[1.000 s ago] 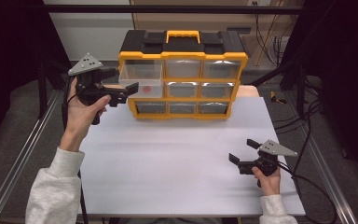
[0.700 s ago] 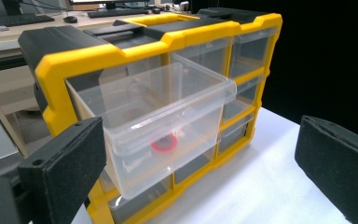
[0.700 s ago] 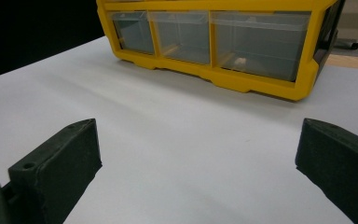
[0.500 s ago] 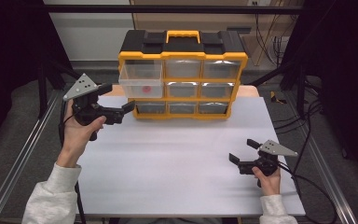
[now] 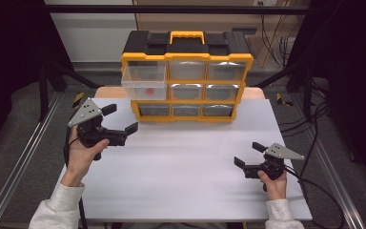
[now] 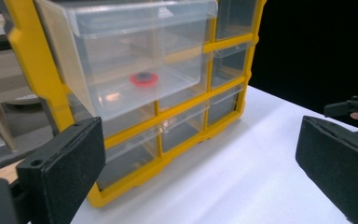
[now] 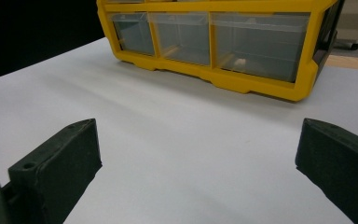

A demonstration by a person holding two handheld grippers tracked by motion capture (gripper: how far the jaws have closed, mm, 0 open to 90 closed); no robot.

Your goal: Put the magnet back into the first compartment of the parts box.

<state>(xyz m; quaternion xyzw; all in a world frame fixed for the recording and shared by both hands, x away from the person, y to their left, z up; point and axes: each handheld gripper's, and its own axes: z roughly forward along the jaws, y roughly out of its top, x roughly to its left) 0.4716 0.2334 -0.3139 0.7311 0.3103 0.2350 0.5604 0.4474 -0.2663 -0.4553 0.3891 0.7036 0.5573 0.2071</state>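
A yellow and black drawer cabinet [image 5: 187, 76] stands at the back of the white table [image 5: 186, 167]. Its top-left clear drawer [image 5: 144, 82] is pulled out, and a small red ring [image 6: 144, 78] lies on its floor. My left gripper [image 5: 120, 119] hangs open in front of and to the left of the cabinet, below the pulled drawer, holding nothing. My right gripper [image 5: 249, 153] rests open low at the table's front right, with nothing between its jaws. The cabinet's bottom row of drawers [image 7: 200, 37] shows ahead of it.
Metal rails [image 5: 24, 157] run along both sides of the table. Black cables [image 5: 314, 138] trail off the right edge. The other clear drawers [image 5: 205, 90] are pushed in. A wide stretch of bare white table lies between the two grippers.
My left gripper has drawn back from the pulled-out drawer, moving down and toward the person, and stays open. The right gripper has not moved.
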